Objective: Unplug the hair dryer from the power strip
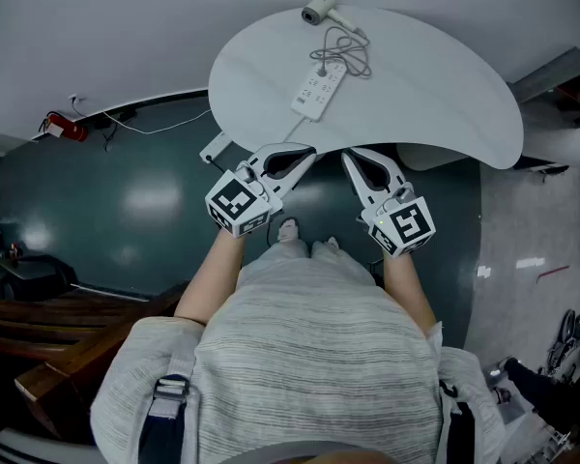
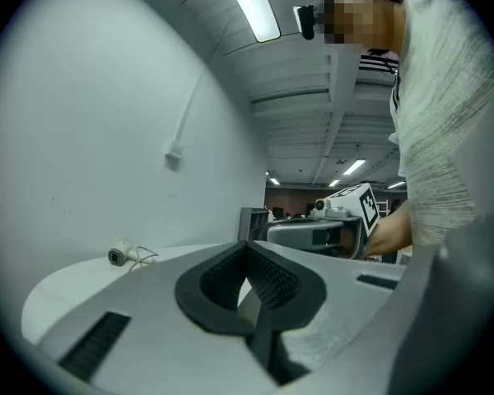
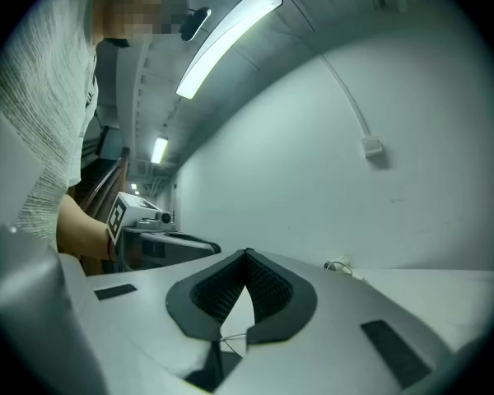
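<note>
Hovering at the 6 o'clock edge of the counter (image 1: 464, 104), I have both tools held side by side and level, pointing toward 12 o'clock. My left tongs (image 1: 304, 156) are clenched tip to tip with nothing between them, and my right tongs (image 1: 353, 158) are clenched and empty in the same way. Neither touches anything on the counter.

None of the job looks done to me. The hair dryer (image 1: 319, 10) lies at the far 12 o'clock rim of the counter, and its cord (image 1: 346, 48) runs in loose loops toward 6 o'clock and ends at the plug (image 1: 322, 68). The plug appears to sit in the 12 o'clock end of the power strip (image 1: 317, 90), though it is small and I cannot be certain it is fully seated. The power strip lies near the middle of the counter, slanted from about 1 o'clock to 7 o'clock, well apart from my tongs.

Everything remains: reaching in, opening up, steadying the power strip with one tool, gripping the plug with the other and pulling it free.
</note>
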Demonstrator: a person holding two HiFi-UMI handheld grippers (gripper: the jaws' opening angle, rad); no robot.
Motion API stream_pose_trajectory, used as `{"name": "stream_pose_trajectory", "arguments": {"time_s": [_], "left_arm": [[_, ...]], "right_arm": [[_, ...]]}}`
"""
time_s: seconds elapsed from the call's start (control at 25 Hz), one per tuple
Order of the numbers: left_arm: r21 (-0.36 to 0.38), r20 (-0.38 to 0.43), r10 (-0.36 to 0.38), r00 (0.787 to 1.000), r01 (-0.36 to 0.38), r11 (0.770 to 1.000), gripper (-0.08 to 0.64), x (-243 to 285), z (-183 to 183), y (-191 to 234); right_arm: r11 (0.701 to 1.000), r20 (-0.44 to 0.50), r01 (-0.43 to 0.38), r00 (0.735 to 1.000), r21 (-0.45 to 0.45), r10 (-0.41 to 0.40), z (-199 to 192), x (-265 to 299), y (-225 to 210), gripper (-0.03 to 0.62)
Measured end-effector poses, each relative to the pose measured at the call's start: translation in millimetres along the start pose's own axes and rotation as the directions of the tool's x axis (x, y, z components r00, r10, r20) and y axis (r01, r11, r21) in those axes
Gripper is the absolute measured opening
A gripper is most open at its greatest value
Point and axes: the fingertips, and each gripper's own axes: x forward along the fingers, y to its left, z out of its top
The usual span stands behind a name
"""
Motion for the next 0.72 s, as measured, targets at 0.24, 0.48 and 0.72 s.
{"name": "stream_pose_trajectory", "arguments": {"time_s": [0.24,0.48,0.72], "left_arm": [[0.010,0.017,0.006,1.000,-0.006,1.000,0.006,1.6,4.9,4.1],[0.002,0.013,-0.001,1.000,0.001,1.000,0.006,1.1,0.9,7.4],[-0.021,0.037,0.026,0.999,-0.025,0.999,0.008,-9.8,4.1,27.7]], "right_arm": [[1.000,0.000,0.000,1.000,0.000,0.000,1.0,3.3,-1.3,0.025],[1.000,-0.008,-0.016,1.000,0.000,0.016,0.2,11.9,0.2,0.025],[0.998,-0.008,-0.062,0.998,-0.004,0.062,2.2,30.5,4.8,0.025]]}}
